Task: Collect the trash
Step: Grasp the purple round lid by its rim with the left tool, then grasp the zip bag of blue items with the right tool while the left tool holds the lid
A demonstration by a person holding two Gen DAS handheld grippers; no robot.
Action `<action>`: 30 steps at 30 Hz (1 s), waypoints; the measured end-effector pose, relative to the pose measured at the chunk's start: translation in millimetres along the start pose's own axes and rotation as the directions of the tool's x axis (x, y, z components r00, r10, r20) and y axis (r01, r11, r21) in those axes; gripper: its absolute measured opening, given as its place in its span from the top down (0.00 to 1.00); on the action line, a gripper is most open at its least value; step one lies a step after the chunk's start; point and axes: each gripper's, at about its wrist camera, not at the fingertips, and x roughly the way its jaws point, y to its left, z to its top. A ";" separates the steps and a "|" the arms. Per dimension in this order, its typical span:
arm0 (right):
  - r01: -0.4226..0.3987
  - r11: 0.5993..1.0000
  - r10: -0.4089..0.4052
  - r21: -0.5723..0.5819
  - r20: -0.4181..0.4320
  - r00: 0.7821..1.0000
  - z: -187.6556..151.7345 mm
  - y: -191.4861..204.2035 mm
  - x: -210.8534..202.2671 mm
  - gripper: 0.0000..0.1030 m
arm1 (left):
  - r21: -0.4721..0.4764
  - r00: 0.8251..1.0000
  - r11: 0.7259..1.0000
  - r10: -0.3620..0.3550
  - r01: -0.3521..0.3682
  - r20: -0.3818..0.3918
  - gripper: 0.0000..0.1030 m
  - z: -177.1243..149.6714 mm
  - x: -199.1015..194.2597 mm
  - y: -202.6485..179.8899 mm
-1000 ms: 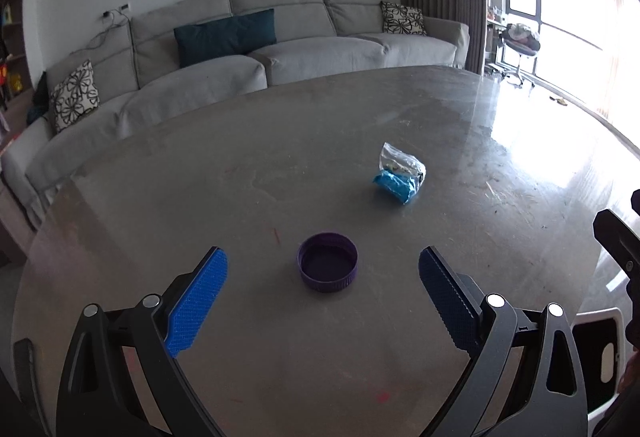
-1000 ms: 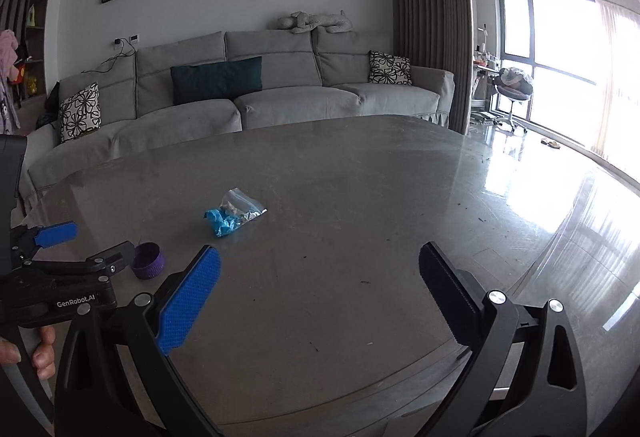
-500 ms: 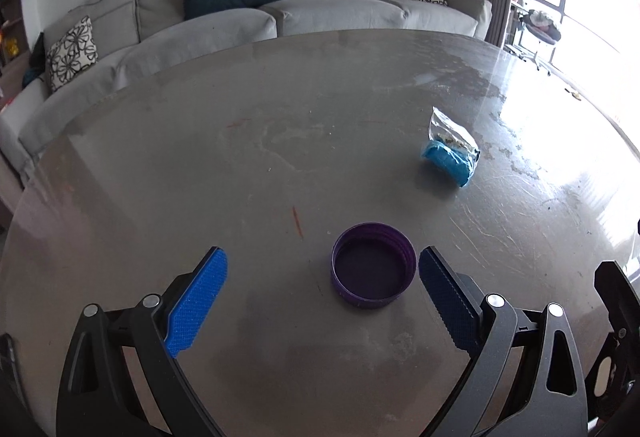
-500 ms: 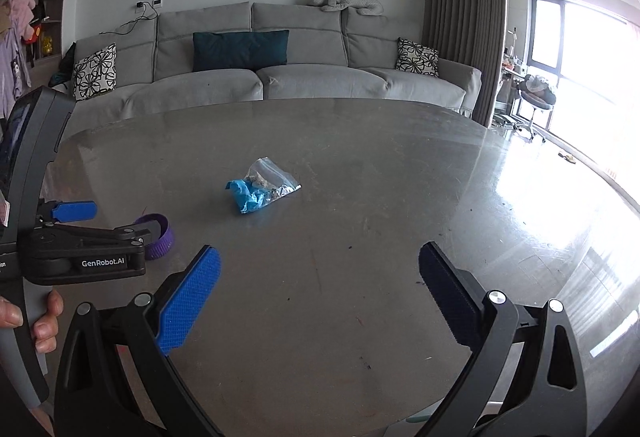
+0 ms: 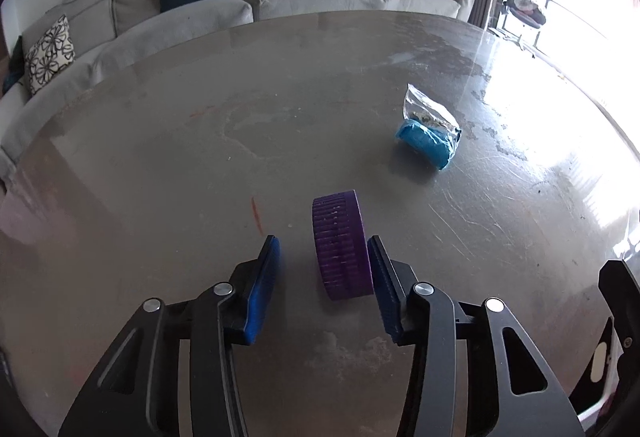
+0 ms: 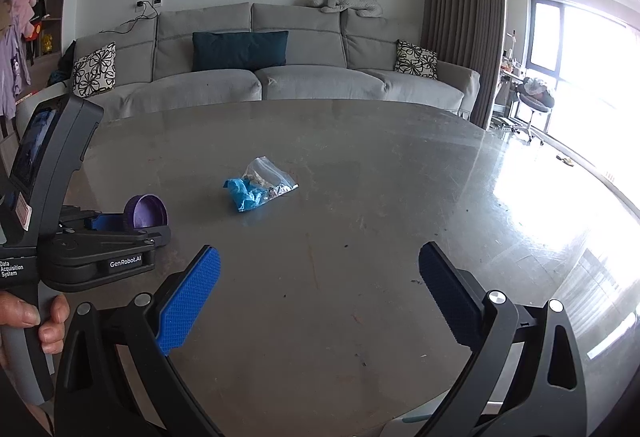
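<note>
Left gripper (image 5: 322, 269): jaws just closing, purple cap (image 5: 342, 243) tipped on edge against one pad, not clamped | Right gripper (image 6: 320, 293): wide, empty | Desk (image 5: 160, 157): blue wrapper bag (image 5: 428, 137) beyond | Advice: centre cap, squeeze gently.

Ribbed purple plastic cap (image 5: 342, 245); glossy scratched table (image 5: 160, 165); crinkled clear bag (image 5: 430, 135).

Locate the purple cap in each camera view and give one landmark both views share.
Left wrist view: the purple cap is low in the centre, tipped on edge between the jaws of the left gripper, against the right-hand one.
Right wrist view: the cap is at mid-left, standing on edge at the tip of the left gripper.
Shared landmark: the blue and clear bag lying on the table beyond the cap.
</note>
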 end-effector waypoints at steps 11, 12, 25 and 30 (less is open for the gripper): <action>-0.007 1.000 0.006 0.011 0.021 1.000 2.9 -0.9 -8.0 0.04 | 0.055 0.996 0.998 0.009 -0.013 0.084 0.83 -1.9 -33.1 -14.1; -0.007 1.000 0.007 0.012 0.022 1.000 3.7 0.5 -7.9 0.04 | 0.059 0.995 0.998 0.012 -0.018 0.096 0.83 -1.2 -38.3 -14.1; -0.047 0.999 0.046 0.026 0.037 0.998 22.1 21.6 14.4 0.04 | 0.029 0.990 0.997 0.073 -0.077 0.122 0.83 8.5 -56.2 22.3; -0.074 0.997 0.073 0.031 0.019 0.997 41.9 39.5 50.8 0.04 | -0.002 0.988 0.996 0.092 -0.093 0.128 0.83 19.9 -53.0 34.1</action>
